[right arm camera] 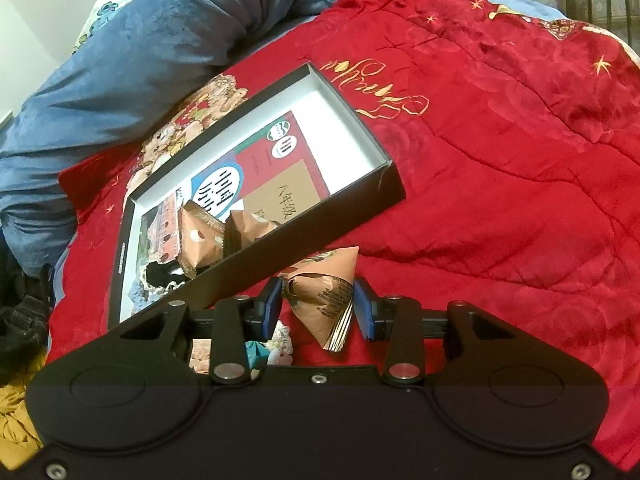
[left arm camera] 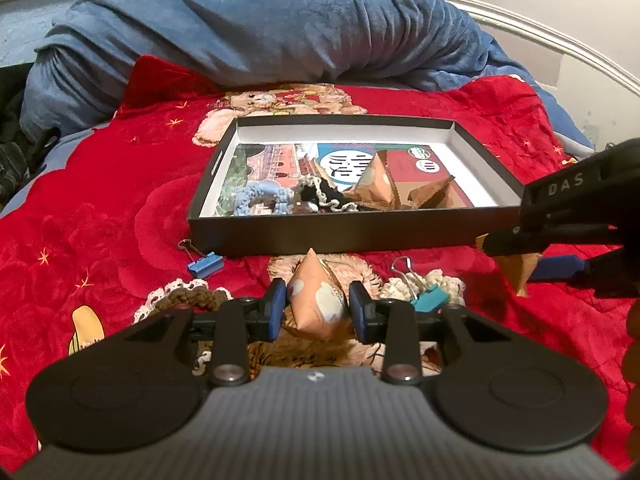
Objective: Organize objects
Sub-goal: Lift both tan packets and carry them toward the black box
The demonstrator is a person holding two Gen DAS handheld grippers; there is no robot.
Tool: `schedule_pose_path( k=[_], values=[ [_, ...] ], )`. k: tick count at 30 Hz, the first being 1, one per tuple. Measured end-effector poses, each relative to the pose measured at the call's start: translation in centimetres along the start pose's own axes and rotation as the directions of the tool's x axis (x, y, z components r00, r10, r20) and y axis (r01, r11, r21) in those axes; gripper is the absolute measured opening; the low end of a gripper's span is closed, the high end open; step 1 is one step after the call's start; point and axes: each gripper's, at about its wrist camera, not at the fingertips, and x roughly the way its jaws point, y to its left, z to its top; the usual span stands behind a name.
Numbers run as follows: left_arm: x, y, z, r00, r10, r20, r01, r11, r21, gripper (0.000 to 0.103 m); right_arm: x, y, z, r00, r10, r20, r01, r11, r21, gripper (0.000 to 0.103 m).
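Note:
My left gripper [left arm camera: 318, 307] is shut on a tan pyramid-shaped packet [left arm camera: 316, 304], its blue pads [left arm camera: 277, 308] pressing both sides, just in front of the black shallow box [left arm camera: 340, 236]. My right gripper [right arm camera: 320, 305] is shut on a second tan packet [right arm camera: 320, 300], close to the box's near wall [right arm camera: 320, 232]. In the left wrist view the right gripper [left arm camera: 520, 258] shows at the right edge, with its packet [left arm camera: 518, 276] hanging by the box's front right corner. Inside the box lie two more tan packets [left arm camera: 376, 188], a printed booklet [left arm camera: 280, 156] and crochet pieces [left arm camera: 260, 196].
On the red quilt [right arm camera: 500, 160] lie a blue binder clip [left arm camera: 204, 266], a teal binder clip [left arm camera: 428, 300], a brown crochet piece [left arm camera: 184, 300] and a white crochet piece [left arm camera: 440, 280]. A heaped blue blanket [left arm camera: 240, 32] lies behind the box. A white bed frame [left arm camera: 560, 40] curves at the right.

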Motion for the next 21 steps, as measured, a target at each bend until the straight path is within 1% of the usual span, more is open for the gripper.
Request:
schedule_pose_path(
  k=[5, 10, 13, 17, 21],
  values=[
    [-0.3, -0.1, 0.2, 1.000, 0.002, 0.017, -0.002, 1.000, 0.004, 0.038, 0.0, 0.2, -0.1, 1.000, 0.009, 0.006, -0.009, 1.000, -0.002, 0.037],
    [-0.5, -0.2, 0.1, 1.000, 0.004, 0.028, -0.005, 1.000, 0.015, 0.038, -0.4, 0.3, -0.3, 0.998, 0.047, 0.031, -0.047, 0.999, 0.006, 0.037],
    [-0.5, -0.3, 0.1, 1.000, 0.002, 0.028, -0.002, 1.000, 0.020, 0.038, -0.6, 0.9, -0.5, 0.997, 0.064, 0.048, -0.063, 0.998, -0.020, 0.037],
    [-0.5, -0.4, 0.0, 1.000, -0.001, 0.028, 0.000, 1.000, 0.025, 0.038, -0.8, 1.4, -0.6, 0.994, 0.096, 0.060, -0.095, 0.995, -0.026, 0.037],
    [-0.5, -0.5, -0.1, 1.000, -0.002, 0.025, 0.001, 1.000, 0.026, 0.038, -0.7, 1.4, -0.6, 0.993, 0.100, 0.059, -0.099, 0.995, -0.022, 0.037]
  ],
)
